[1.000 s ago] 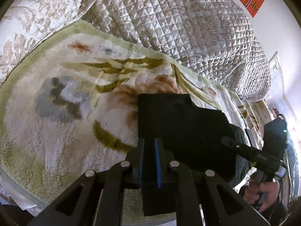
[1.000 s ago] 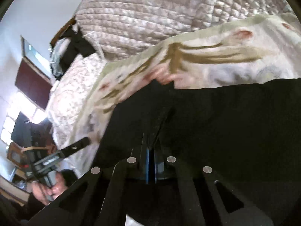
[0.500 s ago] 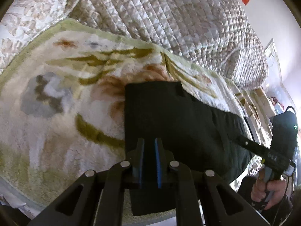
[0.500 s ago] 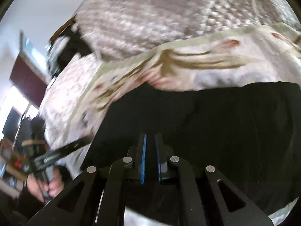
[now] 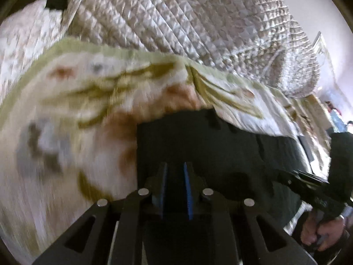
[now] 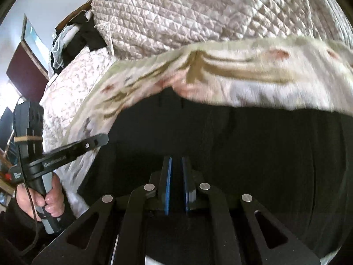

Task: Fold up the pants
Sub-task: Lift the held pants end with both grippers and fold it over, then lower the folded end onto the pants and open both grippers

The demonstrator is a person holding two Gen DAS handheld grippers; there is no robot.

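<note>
Though blurred, pants (image 5: 209,145) on blanket (image 5: 66,114)

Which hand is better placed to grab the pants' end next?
Likely left: left gripper, jaws just opening, black cloth showing between, sits at the pants end edge; right gripper is over mid-fabric.

My pants (image 5: 220,152) are a dark, matt cloth that gives no shine, and they lie on a fluffy, woolly blanket (image 5: 72,114) with a soft, rough nap. Behind it the quilt (image 5: 198,15) is a stitched cloth with a silky sheen. My left tongs (image 5: 175,176) are matt black plastic with bright metal rivets and ribbed blue pads (image 5: 187,190).
</note>
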